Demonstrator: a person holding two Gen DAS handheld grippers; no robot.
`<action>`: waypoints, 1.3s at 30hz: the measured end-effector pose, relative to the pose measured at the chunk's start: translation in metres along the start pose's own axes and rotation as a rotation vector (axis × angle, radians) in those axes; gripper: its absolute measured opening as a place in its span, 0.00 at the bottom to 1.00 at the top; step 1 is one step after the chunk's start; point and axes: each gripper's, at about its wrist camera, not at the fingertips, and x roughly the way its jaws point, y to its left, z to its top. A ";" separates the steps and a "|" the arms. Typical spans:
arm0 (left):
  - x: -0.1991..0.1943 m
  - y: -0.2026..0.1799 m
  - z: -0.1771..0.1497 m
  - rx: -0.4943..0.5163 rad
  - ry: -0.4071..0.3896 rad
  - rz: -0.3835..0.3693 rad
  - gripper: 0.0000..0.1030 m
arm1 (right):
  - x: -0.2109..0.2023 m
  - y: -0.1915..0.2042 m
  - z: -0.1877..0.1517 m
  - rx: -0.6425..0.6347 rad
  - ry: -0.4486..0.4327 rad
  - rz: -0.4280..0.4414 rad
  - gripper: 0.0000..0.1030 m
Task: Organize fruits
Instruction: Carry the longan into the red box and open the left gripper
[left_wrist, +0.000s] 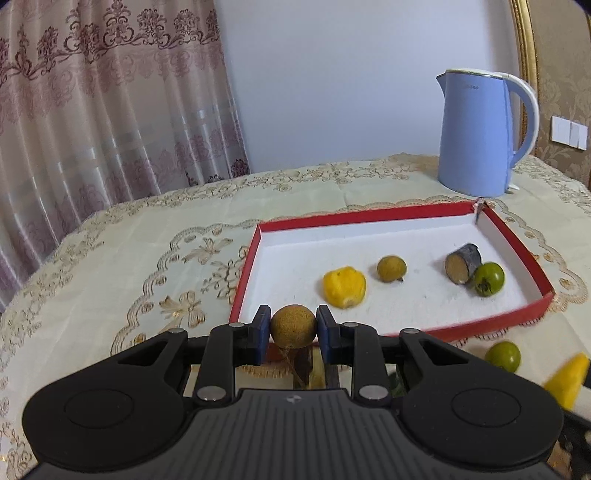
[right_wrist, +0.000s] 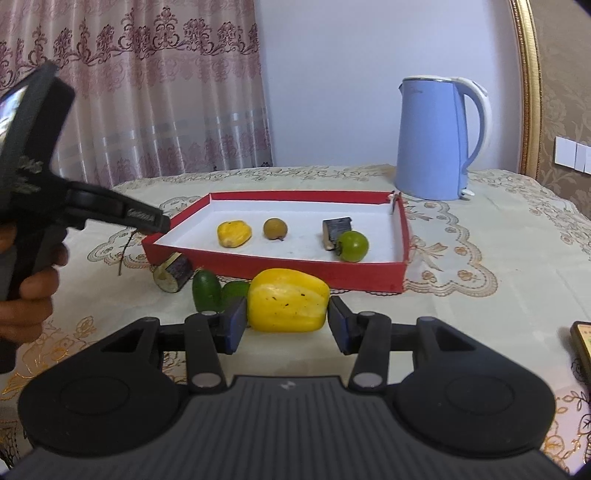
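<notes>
- The left claw (left_wrist: 293, 330) was clenched on a small round longan (left_wrist: 293, 326), tan-brown with a rough, speckled skin and a thin dry stem trailing beneath it; it sat at the lower centre of the left wrist view, just before the near wall of the red tray (left_wrist: 421, 334).
- The right claw (right_wrist: 287, 320) gripped a yellow fruit piece (right_wrist: 288, 301), glossy, blocky and rounded at the corners, with a few dark specks; it was at the centre of the right wrist view, in front of the tray's near wall.
- The tray, red outside and white inside, lay on the table (left_wrist: 122, 258) under a cream embroidered cloth.
- Inside it, from left to right in the left wrist view: a smaller yellow piece (left_wrist: 344, 287), a second longan (left_wrist: 391, 268), a short sugarcane section (left_wrist: 461, 266) with dark rind and pale cut face, and a green round fruit (left_wrist: 488, 278) touching that section.
- Outside the tray, in the right wrist view, another sugarcane section (right_wrist: 173, 275) lay by the tray's near left corner, and two green fruits (right_wrist: 207, 291) sat just left of the held yellow piece.
- A person's hand (right_wrist: 27, 295) held the left tool at the left edge of that view.
- A blue electric kettle (left_wrist: 478, 134) stood behind the tray, upper right; a patterned curtain (left_wrist: 110, 99) hung at upper left.
</notes>
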 end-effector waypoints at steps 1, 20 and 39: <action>0.003 -0.003 0.003 0.006 -0.002 0.007 0.25 | 0.000 -0.002 0.000 0.002 -0.001 0.000 0.44; 0.071 -0.033 0.036 0.068 0.070 0.086 0.25 | -0.003 -0.018 -0.003 0.032 -0.007 -0.001 0.44; 0.110 -0.040 0.058 0.060 0.119 0.092 0.25 | -0.002 -0.018 -0.003 0.032 -0.004 -0.009 0.44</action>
